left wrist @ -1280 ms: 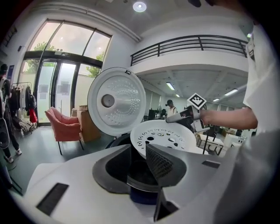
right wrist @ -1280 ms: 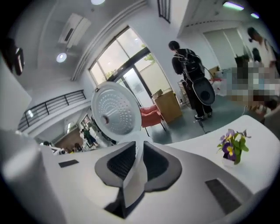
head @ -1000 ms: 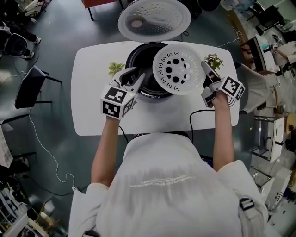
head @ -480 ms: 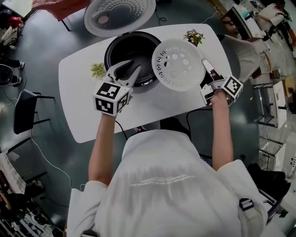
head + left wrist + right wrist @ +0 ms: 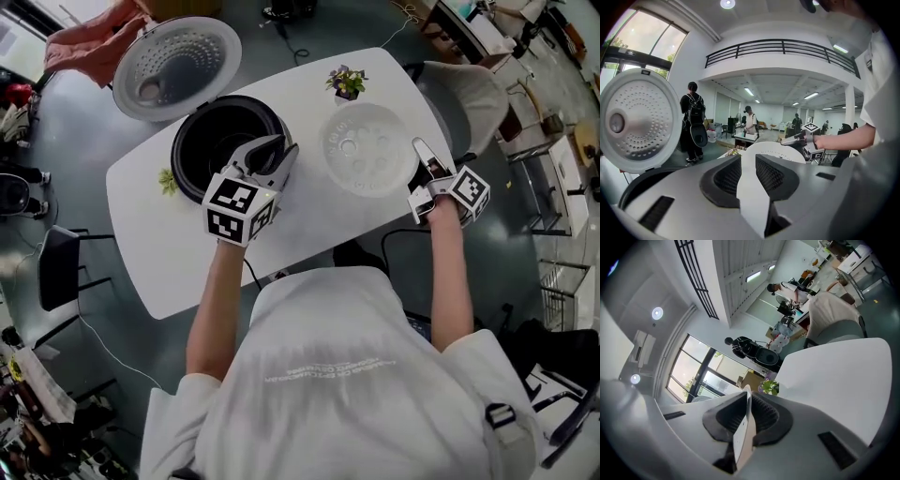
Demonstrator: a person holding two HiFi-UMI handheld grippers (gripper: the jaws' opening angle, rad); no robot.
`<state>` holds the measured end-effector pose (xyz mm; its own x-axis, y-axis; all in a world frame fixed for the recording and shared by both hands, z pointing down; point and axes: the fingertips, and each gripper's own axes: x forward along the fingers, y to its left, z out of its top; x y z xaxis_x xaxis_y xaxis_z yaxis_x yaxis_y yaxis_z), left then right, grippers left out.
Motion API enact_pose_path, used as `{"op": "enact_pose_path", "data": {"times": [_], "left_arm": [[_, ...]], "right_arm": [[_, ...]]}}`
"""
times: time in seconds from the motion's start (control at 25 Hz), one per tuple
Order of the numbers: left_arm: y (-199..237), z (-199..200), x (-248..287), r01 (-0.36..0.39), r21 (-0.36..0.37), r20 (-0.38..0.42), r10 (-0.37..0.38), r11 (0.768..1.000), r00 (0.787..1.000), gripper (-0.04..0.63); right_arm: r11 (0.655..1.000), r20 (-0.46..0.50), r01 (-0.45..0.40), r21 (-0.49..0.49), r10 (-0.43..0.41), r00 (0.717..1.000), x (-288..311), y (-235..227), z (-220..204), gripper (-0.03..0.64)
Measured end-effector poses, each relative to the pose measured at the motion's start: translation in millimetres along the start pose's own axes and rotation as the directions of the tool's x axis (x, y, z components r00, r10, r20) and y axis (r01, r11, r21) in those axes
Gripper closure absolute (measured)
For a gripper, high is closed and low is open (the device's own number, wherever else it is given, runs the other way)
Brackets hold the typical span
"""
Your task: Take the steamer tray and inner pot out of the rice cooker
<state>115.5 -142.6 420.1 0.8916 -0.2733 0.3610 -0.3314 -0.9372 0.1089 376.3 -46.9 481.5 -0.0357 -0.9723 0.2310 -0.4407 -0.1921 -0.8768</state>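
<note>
Jaws on your left gripper (image 5: 284,147) stand partly apart with nothing between them, their tips over the near rim of the rice cooker (image 5: 185,159), the same rim they hung at a second ago. Inside it the dark inner pot (image 5: 217,131) sits in place, and with the tray gone from above, its mouth is now uncovered. The open lid (image 5: 176,66) stands up behind.

Further right, the steamer tray (image 5: 366,148) has left the cooker. A second ago it was tilted over the pot's mouth; now it is out over the white table (image 5: 309,225), near the flower pot (image 5: 347,82) and clear of the cooker's side. It is blurred, so you cannot tell whether it rests on the table or hangs just above it.

Your right gripper (image 5: 418,150) has its jaws closed almost together on the tray's thin right edge, which shows in the right gripper view as a pale sliver pinched between them.

As I judge it, the first half of the task is all but done: set the tray down, let go, and the pot is free to lift, with your left gripper already placed for it.

Count: one rice cooker, one lid, one inner pot, one steamer tray, one table, two small plants (the green sprig (image 5: 169,180) left of the cooker and the flower pot), two grippers
</note>
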Motion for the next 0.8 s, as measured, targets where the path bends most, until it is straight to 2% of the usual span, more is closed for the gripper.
{"op": "enact_pose_path", "data": {"times": [0.32, 0.44, 0.64, 0.8], "left_arm": [[-52.9, 3.7, 90.2, 0.056, -0.002, -0.089, -0.056, 0.998, 0.994, 0.489], [-57.2, 0.8, 107.0, 0.047, 0.004, -0.115, -0.046, 0.999, 0.992, 0.489], [-65.0, -12.4, 137.1, 0.019, -0.004, -0.165, -0.019, 1.000, 0.986, 0.489], [-72.2, -24.5, 157.6, 0.009, -0.028, -0.191, -0.014, 1.000, 0.982, 0.489]], "right_arm": [[0.996, -0.024, 0.048, 0.072, -0.046, 0.999, -1.5, -78.3, 52.9, 0.573], [0.996, -0.051, 0.061, 0.070, -0.057, 0.997, 13.4, -105.6, 59.9, 0.577], [0.985, -0.126, 0.113, 0.129, -0.097, 0.987, 35.1, -175.8, 59.6, 0.584], [0.979, -0.140, 0.102, 0.179, -0.077, 0.987, 43.6, -203.9, 63.6, 0.584]]}}
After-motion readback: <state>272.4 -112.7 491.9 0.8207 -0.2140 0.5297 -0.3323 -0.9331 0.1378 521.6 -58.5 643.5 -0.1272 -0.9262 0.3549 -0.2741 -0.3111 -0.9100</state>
